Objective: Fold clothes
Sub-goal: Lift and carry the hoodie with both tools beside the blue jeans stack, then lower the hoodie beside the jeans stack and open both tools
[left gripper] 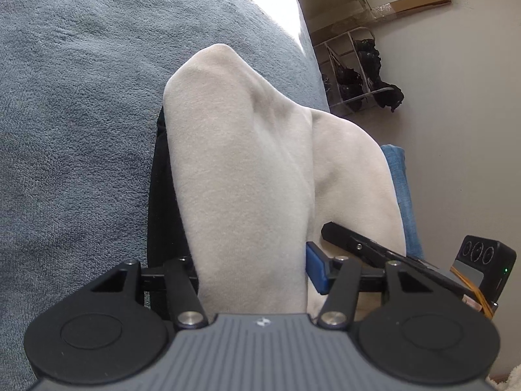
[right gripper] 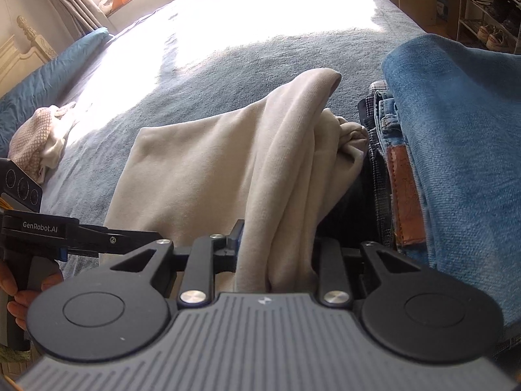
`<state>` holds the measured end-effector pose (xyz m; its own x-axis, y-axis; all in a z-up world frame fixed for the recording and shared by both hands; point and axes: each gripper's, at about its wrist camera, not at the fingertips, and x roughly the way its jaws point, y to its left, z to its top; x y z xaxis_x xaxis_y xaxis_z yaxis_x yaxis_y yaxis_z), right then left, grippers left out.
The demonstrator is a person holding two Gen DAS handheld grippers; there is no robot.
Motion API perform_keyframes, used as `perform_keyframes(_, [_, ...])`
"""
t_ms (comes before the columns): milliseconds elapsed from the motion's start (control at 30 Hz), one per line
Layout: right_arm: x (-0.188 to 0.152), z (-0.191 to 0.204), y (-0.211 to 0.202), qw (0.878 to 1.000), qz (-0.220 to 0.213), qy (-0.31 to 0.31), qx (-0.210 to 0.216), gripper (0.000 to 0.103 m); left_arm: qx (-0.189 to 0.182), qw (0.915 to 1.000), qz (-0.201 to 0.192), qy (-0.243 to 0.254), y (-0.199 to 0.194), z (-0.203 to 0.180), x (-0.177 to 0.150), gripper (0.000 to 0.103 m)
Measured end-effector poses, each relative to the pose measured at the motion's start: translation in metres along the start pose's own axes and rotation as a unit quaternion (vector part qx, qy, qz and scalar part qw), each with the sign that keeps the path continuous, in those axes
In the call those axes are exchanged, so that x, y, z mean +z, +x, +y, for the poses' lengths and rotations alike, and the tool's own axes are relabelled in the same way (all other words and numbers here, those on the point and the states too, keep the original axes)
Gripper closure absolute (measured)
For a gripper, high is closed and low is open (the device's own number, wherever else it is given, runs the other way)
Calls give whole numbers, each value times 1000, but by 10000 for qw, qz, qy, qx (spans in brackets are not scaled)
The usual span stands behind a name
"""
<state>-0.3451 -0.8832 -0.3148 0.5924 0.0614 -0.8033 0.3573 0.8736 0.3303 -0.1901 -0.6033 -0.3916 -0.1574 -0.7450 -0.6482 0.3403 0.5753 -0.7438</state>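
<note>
A cream garment (left gripper: 247, 163) lies on the bed, and a thick fold of it runs up between the jaws of my left gripper (left gripper: 254, 260), which is shut on it. One blue pad (left gripper: 314, 268) presses its right side; the other pad is hidden by cloth. In the right wrist view the same cream garment (right gripper: 202, 169) is partly spread flat, with a bunched ridge pinched in my right gripper (right gripper: 276, 244). The right gripper (left gripper: 358, 247) shows beside the left one, and the left gripper (right gripper: 97, 238) reaches in from the left edge.
A grey-blue blanket (right gripper: 202, 75) covers the bed. Folded jeans (right gripper: 400, 176) and a blue cloth (right gripper: 462, 150) lie stacked at the right. A black garment (left gripper: 162, 202) lies under the cream one. Pale clothes (right gripper: 42, 140) sit far left. A shoe rack (right gripper: 488, 16) stands beyond the bed.
</note>
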Motion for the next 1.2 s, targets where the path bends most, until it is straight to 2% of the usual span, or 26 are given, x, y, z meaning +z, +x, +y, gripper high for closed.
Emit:
perform_keyframes(133, [-9,-8,17,9998,28,-67,-189,74,11,10000,-11,-12,4,10,-7,45])
perform_keyframes(200, [-10,1,19,9987,77,-287,-408,70,83,10000,1,35,2,11,-11,42])
perform_keyframes(367, [-9,21,-4,9942,228,-657,-820,58,287,9995,-102,85,-17,9,-25,40])
perform_keyframes(433, [-12,30,-24,9898,113,-854,-1137,49,411,9987,-254,169,-33,7,-31,40])
perform_keyframes(567, [-24,48,-67,9781,-485,-1173,-1648,49,678,9944,-699,398,-74,3,-32,40])
perform_keyframes(667, [-37,58,-81,9757,-852,-1302,-1541,53,744,9899,-979,701,-69,-21,9,40])
perform_keyframes(733, [-47,56,-73,9757,-839,-1296,-1553,68,643,9888,-1014,891,-63,-42,34,40])
perform_keyframes(800, [-58,53,-62,9769,-721,-1227,-1597,77,568,9872,-1022,1084,-37,-47,56,40])
perform_keyframes(833, [-64,52,-56,9773,-662,-1193,-1619,83,560,9867,-1007,1145,-27,-49,61,40])
perform_keyframes(1000, [-104,21,-4,9830,-152,-555,-1742,90,826,9841,-823,1342,9,-45,63,41])
perform_keyframes(1100, [-108,26,-3,9801,-232,-735,-1831,91,968,9795,-761,1592,10,-51,61,40])
perform_keyframes(1167, [-100,32,-14,9787,-209,-871,-1849,91,1019,9781,-725,1662,9,-54,61,40])
perform_keyframes(1200, [-94,38,-25,9766,-356,-964,-1887,92,1036,9776,-713,1685,8,-56,61,40])
